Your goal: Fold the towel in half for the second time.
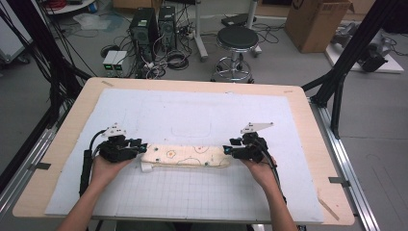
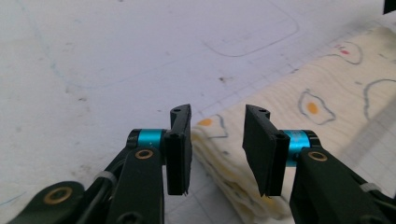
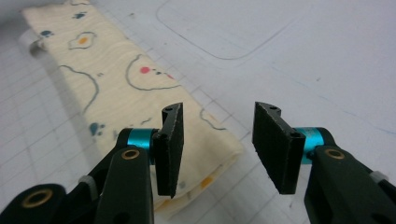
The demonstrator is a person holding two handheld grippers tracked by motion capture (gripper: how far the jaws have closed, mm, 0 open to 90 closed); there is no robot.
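Note:
A long folded cream cloth printed with fried eggs lies flat on the white gridded mat, running left to right. My left gripper sits at its left end, jaws open. In the left gripper view the cloth's layered end lies low between the open left gripper, and neither pad presses on it. My right gripper is at the cloth's right end. In the right gripper view the cloth stretches away, its near corner under the open right gripper, untouched by the pads.
The mat covers a wooden table. A faint rounded rectangle is drawn on the mat behind the cloth. Beyond the table stand a stool, computer towers and a cardboard box. Black frame struts flank the table.

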